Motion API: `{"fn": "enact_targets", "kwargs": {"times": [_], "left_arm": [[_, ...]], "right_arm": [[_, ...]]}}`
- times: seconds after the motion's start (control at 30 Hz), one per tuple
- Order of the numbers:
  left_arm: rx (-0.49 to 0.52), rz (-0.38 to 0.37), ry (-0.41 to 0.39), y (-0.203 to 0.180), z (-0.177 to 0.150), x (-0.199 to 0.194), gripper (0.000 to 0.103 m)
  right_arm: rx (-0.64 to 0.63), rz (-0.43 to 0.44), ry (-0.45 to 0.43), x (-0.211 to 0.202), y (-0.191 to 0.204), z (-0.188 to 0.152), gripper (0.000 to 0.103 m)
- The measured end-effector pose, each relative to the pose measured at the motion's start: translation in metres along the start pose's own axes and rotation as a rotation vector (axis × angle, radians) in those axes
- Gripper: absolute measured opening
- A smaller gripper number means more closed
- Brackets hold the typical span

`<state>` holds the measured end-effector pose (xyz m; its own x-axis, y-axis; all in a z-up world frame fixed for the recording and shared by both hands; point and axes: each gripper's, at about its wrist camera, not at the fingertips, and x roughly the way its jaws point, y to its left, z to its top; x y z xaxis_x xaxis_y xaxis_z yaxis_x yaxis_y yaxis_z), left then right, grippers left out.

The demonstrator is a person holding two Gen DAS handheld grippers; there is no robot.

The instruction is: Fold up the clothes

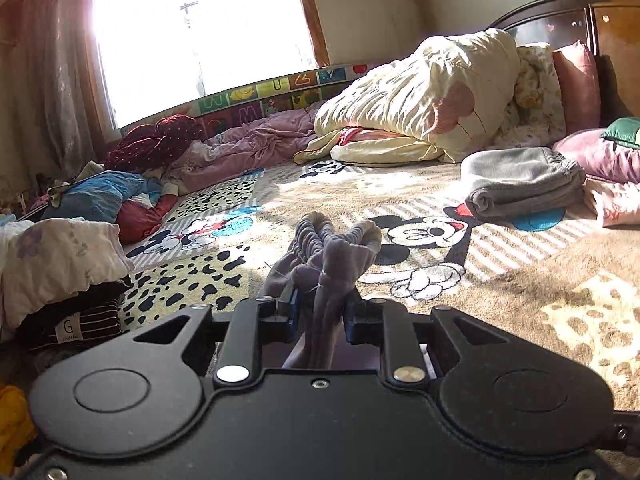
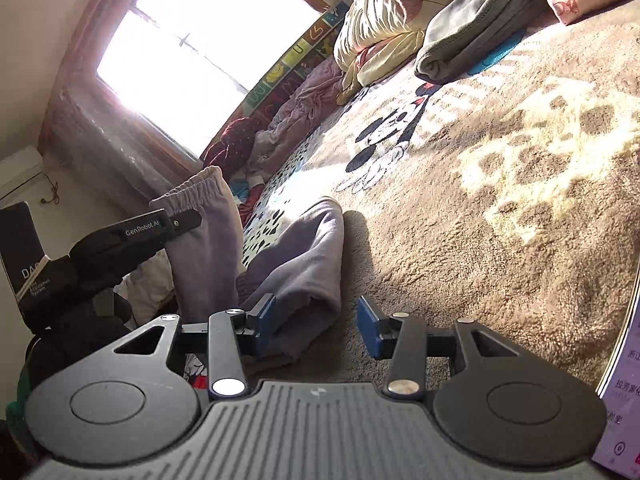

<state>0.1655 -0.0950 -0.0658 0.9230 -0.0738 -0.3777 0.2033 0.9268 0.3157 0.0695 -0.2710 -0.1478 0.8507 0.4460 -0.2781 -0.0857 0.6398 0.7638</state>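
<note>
Bedroom w/ a plush cartoon-mouse blanket (image 1: 500, 280) spread over the bed was my work surface, sun coming hard thru the window (image 1: 192, 32).

Nearest, my left gripper (image 1: 326, 300) was clamped on the grey-lilac sweatpants (image 1: 332, 256): the elastic waistband was bunched up between the blue pads and stuck out past them. From the right wrist view the left gripper (image 2: 176, 222) showed from the side, w/ that waistband end lifted off the bed and the cloth hanging below it. My right gripper (image 2: 316, 320) stood apart w/ a wide gap; the pants' (image 2: 296, 256) other end lay on the blanket, its folded edge betw. the pads and against the left one only, so nothing was pinched there.

Handling, as I judged it: soft fleece, light, floppy, no stiffness, so it would sag and fold wherever unsupported. Not slippery; the nap prob. dragged on the plush blanket. Nothing fragile. Best hold seemed the thick elastic band, where the pads get bulk, and for the right side the cuff or hem edge, not mid-leg, which would just bunch.

Farther off, a folded grey garment (image 1: 520, 184) sat on the blanket, well apart. To the left lay a loose pile of clothes (image 1: 60, 264). At the back, a cream quilt (image 1: 420, 92) heaped by the headboard (image 1: 616, 40).
</note>
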Motion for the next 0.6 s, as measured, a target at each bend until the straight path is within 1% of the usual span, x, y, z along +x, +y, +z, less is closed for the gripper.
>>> {"fn": "enact_targets", "kwargs": {"times": [0.1,0.13,0.17,0.2,0.23,0.27,0.3,0.43,0.47,0.5,0.6], "left_arm": [[0.176,0.022,0.026,-0.032,-0.017,0.013,0.020],[0.222,0.003,0.043,-0.040,-0.022,0.015,0.021],[0.260,-0.036,0.064,-0.048,-0.027,0.016,0.024],[0.299,-0.075,0.086,-0.055,-0.032,0.017,0.039],[0.317,-0.117,0.092,-0.059,-0.036,0.015,0.050],[0.312,-0.160,0.079,-0.061,-0.037,0.007,0.054],[0.285,-0.191,0.068,-0.058,-0.038,-0.001,0.057],[0.129,-0.284,0.049,-0.025,-0.042,-0.028,0.057],[0.078,-0.289,0.045,-0.014,-0.042,-0.032,0.057],[0.012,-0.272,0.044,0.001,-0.043,-0.034,0.054],[-0.202,-0.198,0.044,0.048,-0.045,-0.030,0.054]], "right_arm": [[0.025,0.005,-0.055,-0.011,-0.003,0.016,0.046],[0.031,0.002,-0.062,-0.013,-0.004,0.018,0.046],[0.036,-0.003,-0.067,-0.015,-0.006,0.020,0.046],[0.040,-0.012,-0.069,-0.016,-0.008,0.021,0.046],[0.044,-0.020,-0.070,-0.017,-0.010,0.022,0.046],[0.052,-0.028,-0.073,-0.018,-0.013,0.023,0.046],[0.066,-0.037,-0.077,-0.019,-0.017,0.025,0.046],[0.107,-0.053,-0.090,-0.018,-0.024,0.036,0.046],[0.103,-0.055,-0.087,-0.016,-0.023,0.039,0.046],[0.084,-0.060,-0.079,-0.012,-0.019,0.041,0.046],[-0.031,-0.069,-0.057,0.008,0.002,0.048,0.046]]}}
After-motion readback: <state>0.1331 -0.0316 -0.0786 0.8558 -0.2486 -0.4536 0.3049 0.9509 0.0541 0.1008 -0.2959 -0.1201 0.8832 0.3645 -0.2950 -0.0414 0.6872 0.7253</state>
